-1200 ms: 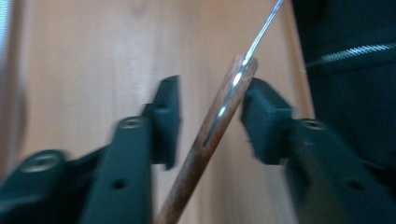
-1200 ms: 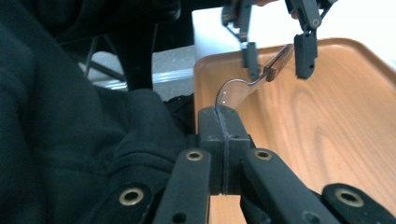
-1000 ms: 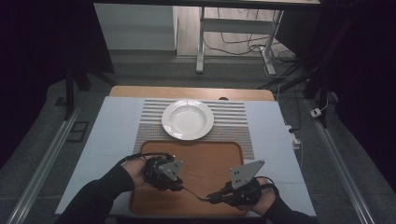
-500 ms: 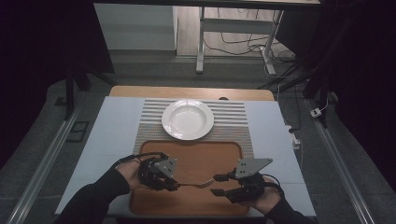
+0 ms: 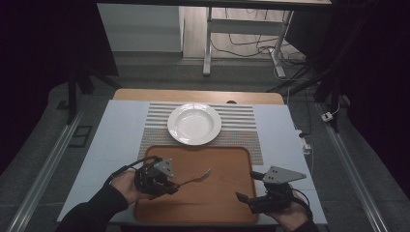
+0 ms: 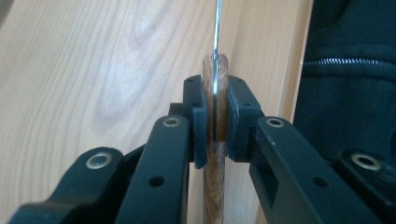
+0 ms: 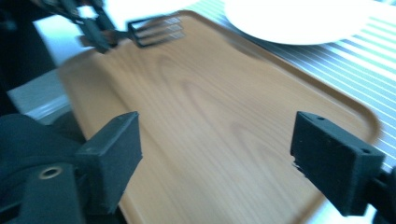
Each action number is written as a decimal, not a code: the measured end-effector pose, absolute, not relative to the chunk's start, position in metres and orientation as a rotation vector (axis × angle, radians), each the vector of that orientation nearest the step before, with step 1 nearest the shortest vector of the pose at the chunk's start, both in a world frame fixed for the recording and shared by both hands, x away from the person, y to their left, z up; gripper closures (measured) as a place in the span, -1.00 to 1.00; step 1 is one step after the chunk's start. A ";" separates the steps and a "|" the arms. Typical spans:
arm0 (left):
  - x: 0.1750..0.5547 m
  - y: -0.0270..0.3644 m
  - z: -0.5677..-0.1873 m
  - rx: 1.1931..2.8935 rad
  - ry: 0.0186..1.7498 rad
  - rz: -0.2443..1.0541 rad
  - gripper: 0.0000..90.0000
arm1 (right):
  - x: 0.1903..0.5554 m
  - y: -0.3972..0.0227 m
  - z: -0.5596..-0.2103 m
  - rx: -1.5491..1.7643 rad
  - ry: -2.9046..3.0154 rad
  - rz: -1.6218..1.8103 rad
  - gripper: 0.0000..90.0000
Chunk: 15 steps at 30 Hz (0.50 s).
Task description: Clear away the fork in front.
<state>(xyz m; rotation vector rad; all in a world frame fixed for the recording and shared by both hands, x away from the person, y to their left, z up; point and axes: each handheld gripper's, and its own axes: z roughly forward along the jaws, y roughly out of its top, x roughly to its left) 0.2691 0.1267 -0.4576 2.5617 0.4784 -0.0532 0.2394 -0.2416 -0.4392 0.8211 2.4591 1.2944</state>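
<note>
The left gripper (image 5: 170,186) is clamping the wooden handle of a fork (image 5: 197,177) between its pads (image 6: 200,116), holding it over the left part of the wooden tray (image 5: 227,193); the tines are pointing toward the tray's middle. Whether the fork is touching the tray cannot be told. The right gripper (image 5: 245,200) is hovering at the tray's near right corner with its jaws standing wide apart and gripping nothing. A white plate (image 5: 194,123) is sitting on the striped mat (image 5: 241,123) just beyond the tray.
</note>
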 end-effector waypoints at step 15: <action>0.257 0.149 -0.471 2.405 1.008 -0.056 0.77 | 0.226 -0.271 -0.444 1.018 2.350 1.168 -1.00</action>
